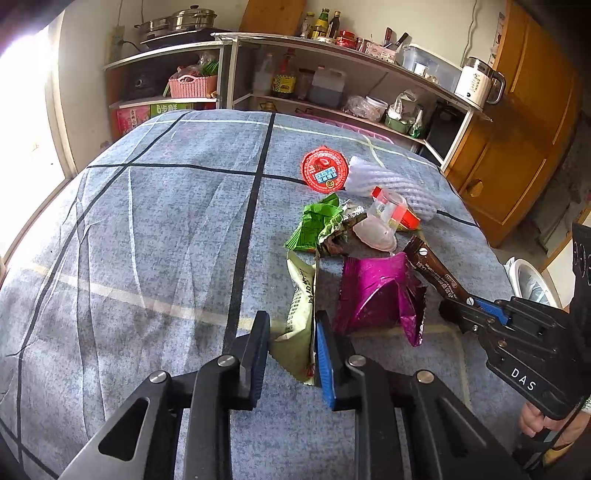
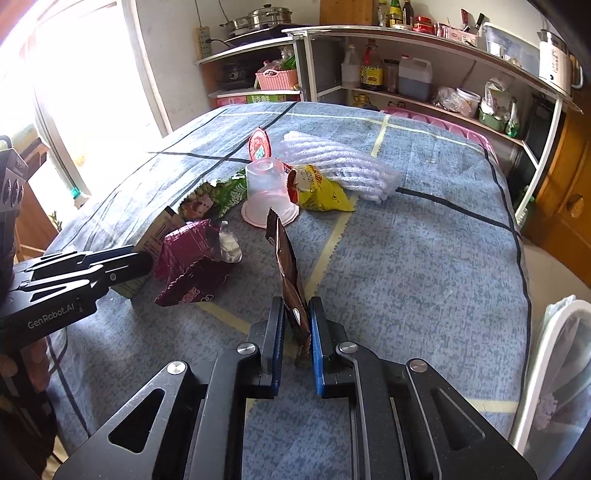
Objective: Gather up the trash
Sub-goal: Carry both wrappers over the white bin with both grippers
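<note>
Wrappers point(image 1: 376, 295) on table point(image 1: 147, 229); shelves point(image 1: 332, 74) behind; bin point(image 2: 557, 354) right.

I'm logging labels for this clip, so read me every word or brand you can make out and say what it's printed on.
"DAS": body of the right gripper, shut on the brown wrapper.
"GenRobot.AI": body of the left gripper, shut on the pale green wrapper.
Print on the red lid, magenta wrapper, yellow packet and shelf bottles: too small or blurred.

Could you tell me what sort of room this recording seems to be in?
Probably a home kitchen or pantry corner: steel steamer pots, sauce bottles and a white electric kettle crowd the metal shelving behind the blue checked cloth-covered table.
</note>
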